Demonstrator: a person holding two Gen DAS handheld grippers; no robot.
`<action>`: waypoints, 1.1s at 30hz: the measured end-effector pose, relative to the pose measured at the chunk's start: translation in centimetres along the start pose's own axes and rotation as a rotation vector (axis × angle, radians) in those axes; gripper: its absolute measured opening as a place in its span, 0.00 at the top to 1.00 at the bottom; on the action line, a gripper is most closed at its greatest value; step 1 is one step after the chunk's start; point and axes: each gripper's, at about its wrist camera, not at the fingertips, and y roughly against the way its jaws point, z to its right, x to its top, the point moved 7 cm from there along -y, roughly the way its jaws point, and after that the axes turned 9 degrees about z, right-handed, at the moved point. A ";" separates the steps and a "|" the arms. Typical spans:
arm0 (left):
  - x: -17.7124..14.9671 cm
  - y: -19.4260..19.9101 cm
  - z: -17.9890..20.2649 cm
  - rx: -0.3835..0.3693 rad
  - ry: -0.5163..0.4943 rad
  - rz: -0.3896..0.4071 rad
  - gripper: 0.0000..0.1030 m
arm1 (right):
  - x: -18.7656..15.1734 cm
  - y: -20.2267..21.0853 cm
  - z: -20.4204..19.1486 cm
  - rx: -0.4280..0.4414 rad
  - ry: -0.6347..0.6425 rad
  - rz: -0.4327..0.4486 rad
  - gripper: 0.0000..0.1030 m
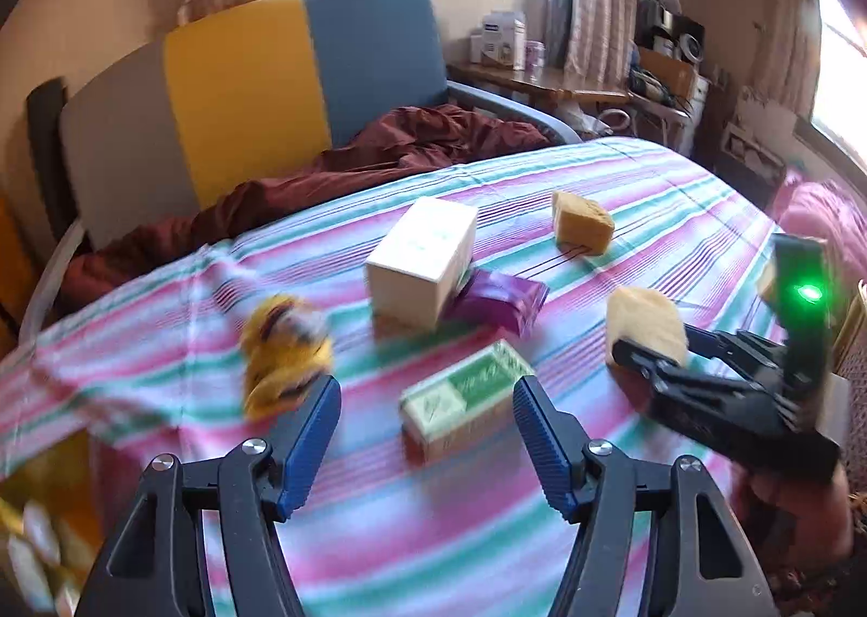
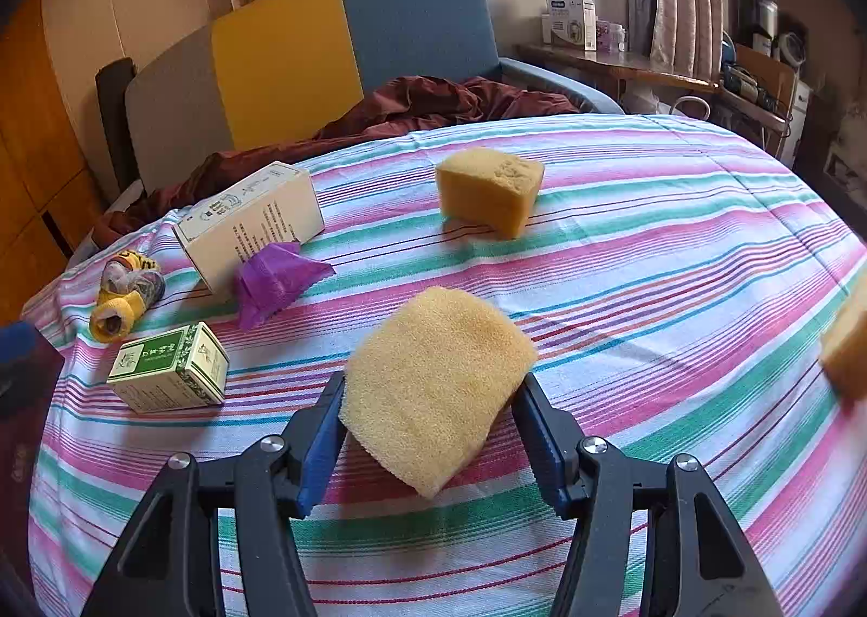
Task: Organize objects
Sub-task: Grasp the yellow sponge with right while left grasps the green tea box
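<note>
Two grippers work over a striped bedspread (image 2: 650,216) on a bed, sorting a scatter of small things. At far left lies a yellow rolled bundle (image 2: 127,294), blurred in the left wrist view. Next comes a green tea box (image 1: 466,403), lying flat just ahead of the left gripper (image 1: 428,411), almost dead centre between its fingers (image 1: 314,427); these stand wide apart and hold nothing. The box's long axis runs slantwise across the gap, from near left to far right, so a slight turn of the wrist would likely be needed before closing on its short sides.

Behind it a tall white carton (image 1: 420,262) rests tilted, a purple packet (image 1: 501,302) touching its lower right side. Farther back and to the right sits a loose yellow sponge (image 2: 487,188), well apart from both grippers.

At right, the right gripper (image 2: 431,424) has its fingers pressed against the two sides of a second sponge (image 2: 439,373), which appears lifted off the cloth and tilted. A third sponge-coloured block (image 2: 848,346) shows at the right edge, cut off by the frame.

By position, the left hand is the nearer one for the tea box; the far sponge lies ahead of the right.
</note>
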 end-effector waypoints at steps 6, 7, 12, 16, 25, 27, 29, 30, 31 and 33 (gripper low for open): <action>-1.0 -4.3 2.0 -0.073 -0.094 -0.084 0.35 | -0.1 0.0 -0.2 -0.009 0.008 0.009 0.41; -1.5 -4.6 2.3 -0.092 -0.095 -0.100 0.35 | -0.1 0.0 -0.1 -0.008 0.005 0.009 0.41; -2.6 -2.9 4.2 -0.180 -0.068 -0.088 0.35 | -0.1 -0.1 0.1 0.005 -0.014 0.010 0.41; -3.1 -1.2 5.5 -0.149 -0.105 -0.060 0.35 | -0.1 -0.1 0.1 0.011 -0.026 0.012 0.41; -1.9 -3.0 4.3 -0.092 0.048 -0.039 0.35 | -0.1 -0.1 0.1 0.010 -0.030 0.015 0.41; -2.4 -4.1 3.8 -0.071 0.075 -0.060 0.40 | -0.1 -0.1 0.0 0.007 -0.026 0.016 0.41; -3.4 -5.1 3.2 -0.042 0.095 -0.092 0.58 | -0.1 -0.1 0.0 0.007 -0.027 0.018 0.41; -3.6 -5.3 3.0 -0.033 0.101 -0.094 0.64 | -0.1 -0.1 0.1 0.008 -0.029 0.018 0.41; -3.5 -5.0 2.7 -0.032 0.113 -0.077 0.68 | -0.2 -0.1 0.1 0.008 -0.029 0.018 0.41; -3.6 -4.8 2.7 -0.046 0.119 -0.071 0.70 | -0.2 -0.1 0.1 0.007 -0.028 0.019 0.41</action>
